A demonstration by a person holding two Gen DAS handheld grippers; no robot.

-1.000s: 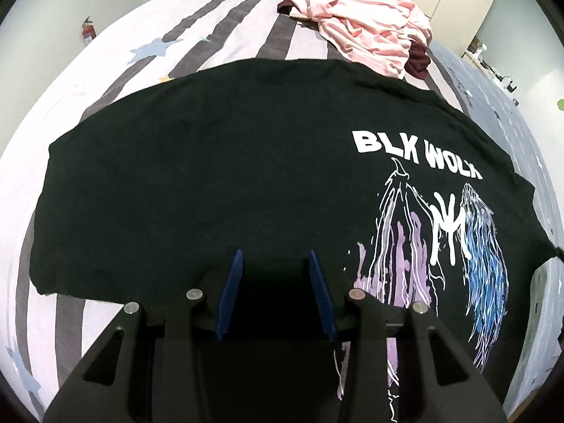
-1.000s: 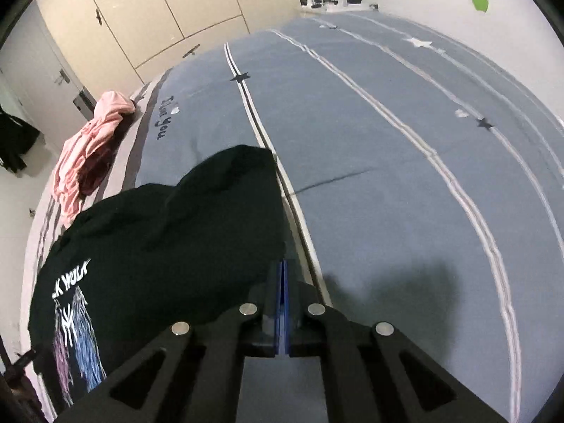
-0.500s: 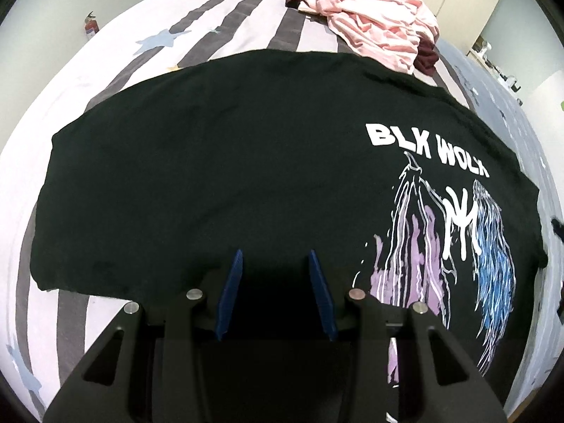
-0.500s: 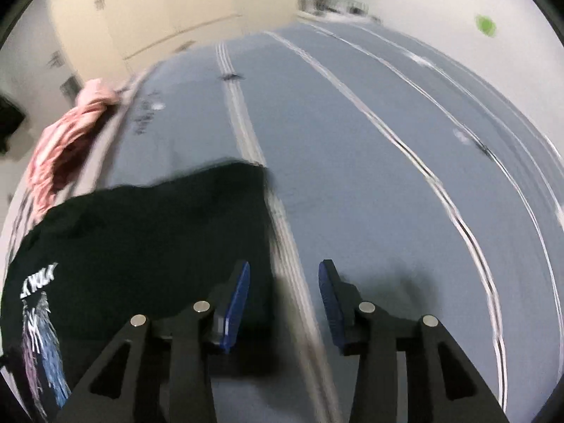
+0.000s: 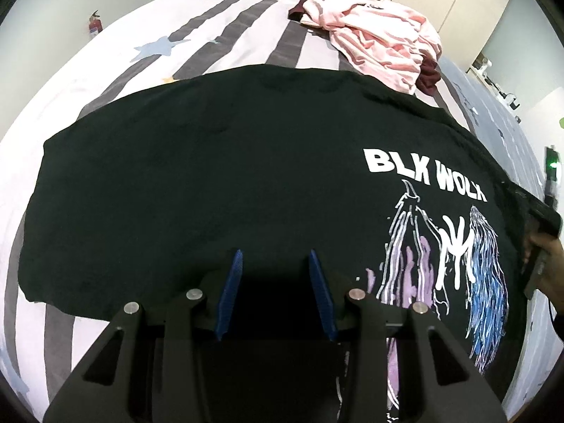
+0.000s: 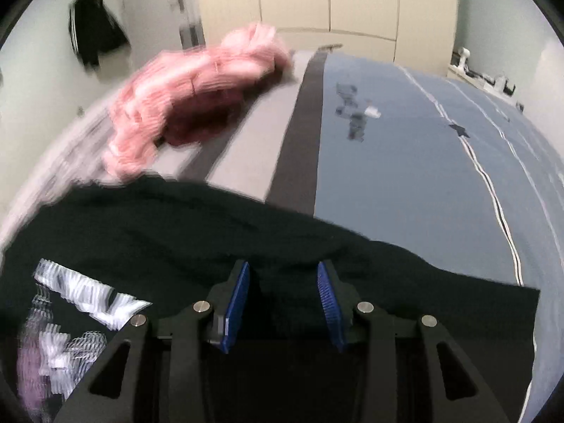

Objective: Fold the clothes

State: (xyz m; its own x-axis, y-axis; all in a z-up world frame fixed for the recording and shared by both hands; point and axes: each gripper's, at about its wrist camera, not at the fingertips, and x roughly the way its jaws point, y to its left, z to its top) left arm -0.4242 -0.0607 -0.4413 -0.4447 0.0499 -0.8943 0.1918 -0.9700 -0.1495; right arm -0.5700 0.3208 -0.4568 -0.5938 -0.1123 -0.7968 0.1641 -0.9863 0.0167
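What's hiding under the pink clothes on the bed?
A dark red garment peeks out from beneath the pink clothes. Below both lies the striped bed cover. How much of the red garment is buried, or whether anything else is there, cannot be seen.

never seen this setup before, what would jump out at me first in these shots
A black T-shirt lies spread across the striped bed, with white BLK WOLX lettering and a dripping purple and blue print towards its right side in the left wrist view. Behind it, near the cupboards, sits a crumpled pink garment. Blue-padded fingers frame the bottom of both views.
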